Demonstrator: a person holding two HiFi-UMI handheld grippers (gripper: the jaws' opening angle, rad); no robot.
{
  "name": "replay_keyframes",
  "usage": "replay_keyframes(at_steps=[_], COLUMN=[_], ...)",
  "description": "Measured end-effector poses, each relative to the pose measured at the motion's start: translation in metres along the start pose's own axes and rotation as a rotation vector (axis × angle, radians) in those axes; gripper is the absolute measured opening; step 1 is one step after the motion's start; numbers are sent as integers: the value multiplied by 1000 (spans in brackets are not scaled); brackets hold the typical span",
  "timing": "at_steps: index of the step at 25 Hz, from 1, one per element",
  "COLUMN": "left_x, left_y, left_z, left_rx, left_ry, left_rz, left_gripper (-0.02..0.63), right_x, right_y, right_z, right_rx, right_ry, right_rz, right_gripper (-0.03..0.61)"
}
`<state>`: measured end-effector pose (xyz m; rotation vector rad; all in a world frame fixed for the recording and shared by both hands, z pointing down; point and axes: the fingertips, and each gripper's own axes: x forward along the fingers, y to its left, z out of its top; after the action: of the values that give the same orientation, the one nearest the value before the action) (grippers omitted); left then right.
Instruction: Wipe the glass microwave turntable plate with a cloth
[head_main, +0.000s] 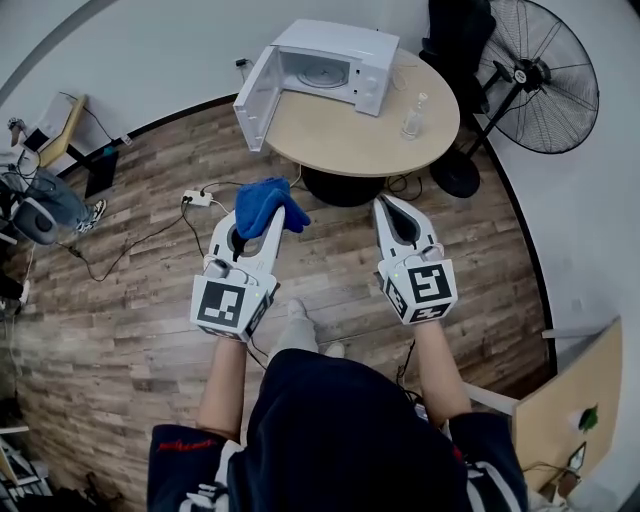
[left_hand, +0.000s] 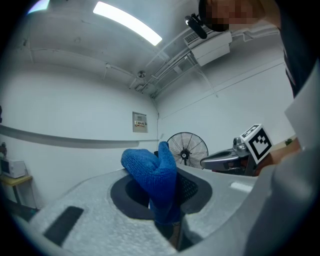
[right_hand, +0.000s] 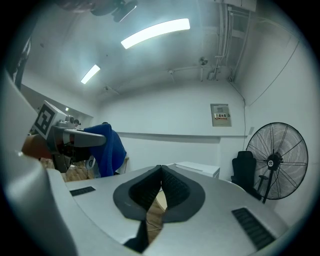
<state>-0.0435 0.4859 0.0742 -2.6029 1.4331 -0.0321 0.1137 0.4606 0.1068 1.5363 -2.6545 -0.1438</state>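
I have the left gripper (head_main: 270, 226) pinching a blue cloth (head_main: 268, 203), which is bunched above the jaws so a loose wad is free for wiping. The right gripper (head_main: 388, 208) is pressed together on nothing, spare, I judge, for steadying the plate. Both point level toward the round table (head_main: 340, 140), well short of its near edge. The glass turntable plate (head_main: 322, 74) lies inside the microwave (head_main: 370, 60) at the table's far edge, whose door (head_main: 255, 100) is swung open to the left. A clear bottle (head_main: 413, 116) stands near the right edge, and a fan (head_main: 540, 75) stands beyond it. I expect the door and the cavity walls to cramp my reach.
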Motion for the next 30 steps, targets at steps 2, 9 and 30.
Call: replay_keyframes(at_steps=[2,9,30], left_x=[7,49,207], left_y=[0,12,185], left_z=[-2,-9,-38], left_rx=[-1,8,-10], left_ry=[2,6,28], left_rz=[-1,-24,-80], left_gripper=[69,69,69], right_x=[4,34,255], right_y=[-6,-29,-85], right_z=[-2,-7,-3], right_rx=[5,-8,-1], right_ry=[-2,-4,38], right_rz=[-1,-9,-53], right_gripper=[11,11,11])
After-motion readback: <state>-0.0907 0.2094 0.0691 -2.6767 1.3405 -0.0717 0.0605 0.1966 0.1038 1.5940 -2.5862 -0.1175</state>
